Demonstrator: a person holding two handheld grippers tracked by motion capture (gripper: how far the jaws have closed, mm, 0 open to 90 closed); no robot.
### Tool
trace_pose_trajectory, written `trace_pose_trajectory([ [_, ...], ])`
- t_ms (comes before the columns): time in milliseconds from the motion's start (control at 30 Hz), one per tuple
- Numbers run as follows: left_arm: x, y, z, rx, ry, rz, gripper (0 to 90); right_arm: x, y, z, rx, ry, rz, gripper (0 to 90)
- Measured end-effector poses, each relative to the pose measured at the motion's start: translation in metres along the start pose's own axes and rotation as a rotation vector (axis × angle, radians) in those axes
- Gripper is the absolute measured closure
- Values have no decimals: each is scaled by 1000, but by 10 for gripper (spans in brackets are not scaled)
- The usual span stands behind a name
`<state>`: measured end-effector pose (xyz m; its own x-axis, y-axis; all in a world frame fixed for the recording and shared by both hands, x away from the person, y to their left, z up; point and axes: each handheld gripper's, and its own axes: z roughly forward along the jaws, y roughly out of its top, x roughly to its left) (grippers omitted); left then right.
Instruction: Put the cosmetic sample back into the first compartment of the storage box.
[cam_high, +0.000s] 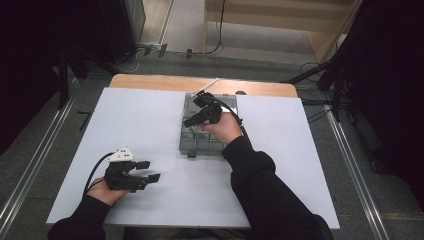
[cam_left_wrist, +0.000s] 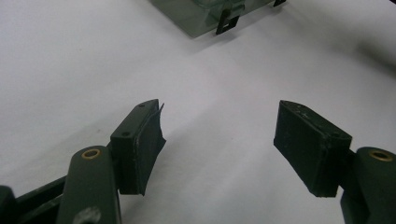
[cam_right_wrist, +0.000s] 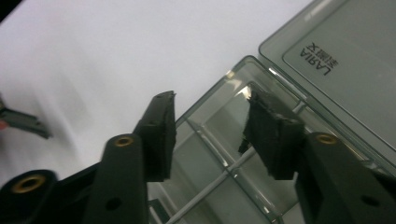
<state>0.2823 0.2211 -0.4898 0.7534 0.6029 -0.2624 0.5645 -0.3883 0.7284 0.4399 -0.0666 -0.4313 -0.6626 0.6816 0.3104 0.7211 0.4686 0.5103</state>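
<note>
Smoky plastic box (cam_high: 202, 125) sits open at upper centre of the white counter (cam_high: 150, 120), lid laid back. Right tool (cam_high: 201, 114) hovers over its compartments, jaws parted and empty (likely just let go). Left tool (cam_high: 148, 170) waits wide, lower left. Next: withdraw cleanly, or shut the lid.

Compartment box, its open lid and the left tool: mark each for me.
compartment box (cam_high: 192, 142), high view, near left wall.
open lid (cam_right_wrist: 348, 81), right gripper view, flat panel beside the lettering.
left tool (cam_high: 146, 170), high view, midway between its fingertips.
</note>
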Motion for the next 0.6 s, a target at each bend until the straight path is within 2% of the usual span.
trace_pose_trajectory([
  [100,0,0,0,-3,-2,-1,322,1,-6,-8,-33,30,-22,460],
  [233,0,1,1,-2,0,2,322,4,-13,-17,-61,48,-39,415],
  [300,0,1,1,-4,-1,-1,322,5,-17,-20,-81,49,-69,390],
  [600,2,5,4,-3,-7,3,322,3,-37,-30,-114,72,-93,355],
])
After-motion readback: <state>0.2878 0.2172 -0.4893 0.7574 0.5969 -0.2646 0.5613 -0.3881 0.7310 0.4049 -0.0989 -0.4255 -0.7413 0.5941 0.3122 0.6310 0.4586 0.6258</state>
